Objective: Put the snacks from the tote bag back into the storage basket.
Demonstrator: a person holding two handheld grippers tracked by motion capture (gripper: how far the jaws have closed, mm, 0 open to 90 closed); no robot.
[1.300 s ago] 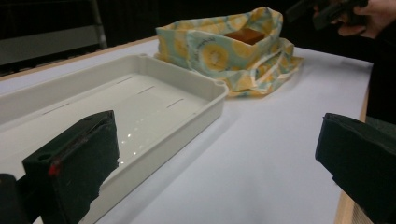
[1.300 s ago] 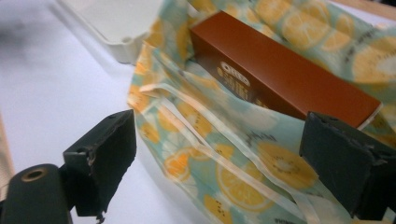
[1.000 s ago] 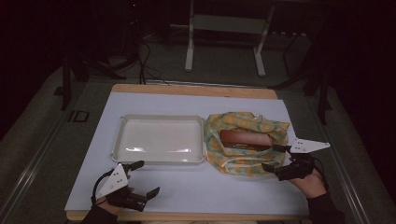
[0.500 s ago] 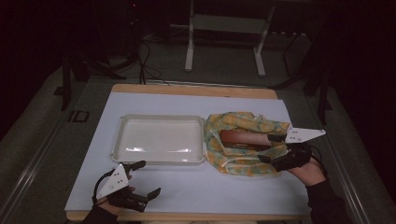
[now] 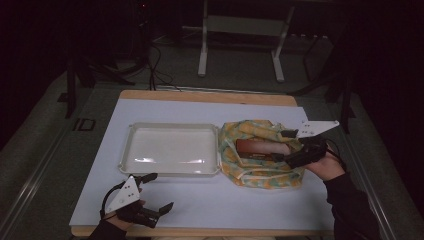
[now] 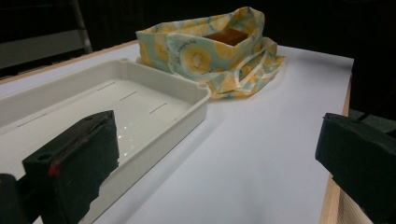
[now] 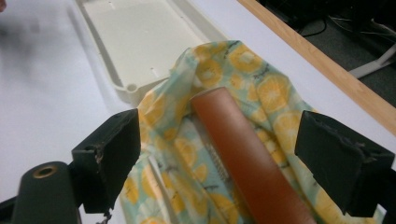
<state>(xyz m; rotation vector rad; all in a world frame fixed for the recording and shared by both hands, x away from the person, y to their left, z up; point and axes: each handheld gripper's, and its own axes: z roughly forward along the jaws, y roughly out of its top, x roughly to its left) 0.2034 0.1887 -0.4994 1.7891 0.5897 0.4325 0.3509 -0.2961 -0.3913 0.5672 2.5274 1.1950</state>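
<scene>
A yellow lemon-print cloth bag (image 5: 260,172) lies open on the table, right of a white tray (image 5: 170,127). Inside it rests a brown roll-shaped thing (image 5: 262,147), which I also see as the brown thing (image 7: 243,144) on the bag's cloth (image 7: 252,84). My right gripper (image 5: 284,146) hovers over the bag's right side. Its jaws have just been closing a little but stand wide, one on each side of the brown thing without touching it. My left gripper (image 5: 161,191) rests open near the front left edge, with nothing between its jaws.
The white tray (image 6: 201,93) is empty, and the bag (image 6: 196,56) lies just beyond its corner. White paper covers the table, with a wooden edge (image 5: 210,96) at the far side. Metal stand legs (image 5: 240,50) and cables stand on the floor beyond.
My right gripper has lifted and moved farther over the bag, above the brown thing. My left gripper has stayed where it was.
</scene>
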